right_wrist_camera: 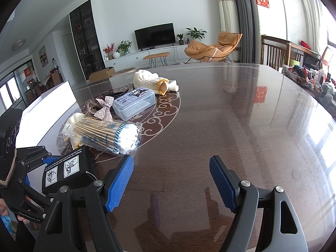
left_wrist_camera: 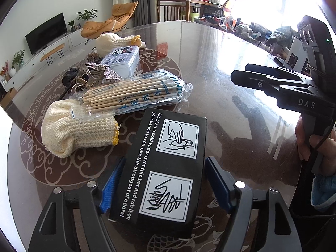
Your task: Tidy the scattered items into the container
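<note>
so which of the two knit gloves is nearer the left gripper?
The cream glove lying partly under the cotton swab pack, just left of the black box. The other glove lies beyond the clear plastic case.

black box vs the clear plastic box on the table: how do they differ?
The black box is opaque with white printed text and pictograms; the clear plastic box is see-through with a cartoon lid. The black box sits between the left gripper's fingers; the clear plastic box lies untouched among the clutter. Both are rectangular.
</note>
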Motion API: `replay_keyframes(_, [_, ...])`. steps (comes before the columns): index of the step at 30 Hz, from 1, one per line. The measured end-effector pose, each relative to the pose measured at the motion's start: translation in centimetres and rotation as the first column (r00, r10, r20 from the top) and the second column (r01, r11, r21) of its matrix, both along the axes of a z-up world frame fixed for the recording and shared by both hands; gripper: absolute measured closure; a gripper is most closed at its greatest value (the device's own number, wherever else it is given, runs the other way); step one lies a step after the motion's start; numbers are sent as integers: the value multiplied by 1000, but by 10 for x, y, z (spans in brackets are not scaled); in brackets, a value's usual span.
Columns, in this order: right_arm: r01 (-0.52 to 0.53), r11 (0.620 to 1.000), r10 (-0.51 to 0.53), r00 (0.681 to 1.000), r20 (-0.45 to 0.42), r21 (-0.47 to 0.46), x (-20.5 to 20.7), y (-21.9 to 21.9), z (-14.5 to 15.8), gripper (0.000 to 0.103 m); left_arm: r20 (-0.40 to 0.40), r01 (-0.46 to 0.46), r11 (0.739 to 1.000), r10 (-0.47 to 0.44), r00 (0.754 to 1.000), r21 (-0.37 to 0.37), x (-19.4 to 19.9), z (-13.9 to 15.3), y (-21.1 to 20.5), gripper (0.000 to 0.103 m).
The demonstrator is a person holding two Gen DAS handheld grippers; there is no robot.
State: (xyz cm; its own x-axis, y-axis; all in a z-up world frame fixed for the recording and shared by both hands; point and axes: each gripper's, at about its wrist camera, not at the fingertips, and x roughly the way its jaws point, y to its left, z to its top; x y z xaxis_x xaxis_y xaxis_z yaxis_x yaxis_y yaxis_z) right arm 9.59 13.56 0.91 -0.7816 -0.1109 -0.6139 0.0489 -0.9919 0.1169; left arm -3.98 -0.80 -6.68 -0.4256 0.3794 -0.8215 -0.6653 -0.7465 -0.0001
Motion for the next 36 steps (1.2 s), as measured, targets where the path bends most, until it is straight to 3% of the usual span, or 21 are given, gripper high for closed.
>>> replay_keyframes(5, [1, 1000, -1, 1000, 2, -1, 0, 0, 0, 27, 6, -14, 1000, 14, 1000, 10, 13, 2, -8, 44])
replay_keyframes(13, [-12, 1000, 12, 1000, 13, -8, 2, -2, 0, 27, -6, -196, 978, 197, 980, 68, 33, 10, -39, 44])
replay_keyframes(18, [-187, 977, 190, 982, 22, -106, -3, -3, 7, 27, -49, -285, 957, 287, 957, 57, 40, 19, -59, 45])
replay_keyframes(21, [-338, 933, 349, 933, 83, -121, -33, -17, 11, 27, -40, -326, 943, 329, 943, 67, 39, 17, -70, 45])
replay_keyframes(23, [-448, 890, 454, 887, 86, -78, -49, -34, 18, 27, -29, -348, 935, 351, 936, 73, 38, 15, -76, 45])
replay_keyframes(26, [-628, 778, 622, 773, 121, 10, -71, -69, 22, 27, -21, -370, 924, 373, 927, 93, 38, 17, -84, 45])
replay_keyframes(30, [-773, 612, 720, 632, 287, 168, -98, -112, 5, 27, -30, -389, 915, 394, 919, 107, 40, 25, -92, 45])
replay_keyframes(33, [-795, 546, 701, 607, 376, 265, -116, -133, -13, 27, -37, -400, 909, 407, 913, 112, 40, 28, -94, 45])
replay_keyframes(34, [-797, 540, 692, 604, 396, 271, -121, -137, -16, 27, -44, -402, 909, 409, 912, 109, 40, 29, -94, 45])
replay_keyframes(36, [-788, 568, 674, 610, 417, 236, -129, -139, -14, 31, -60, -404, 910, 410, 910, 94, 41, 31, -93, 45])
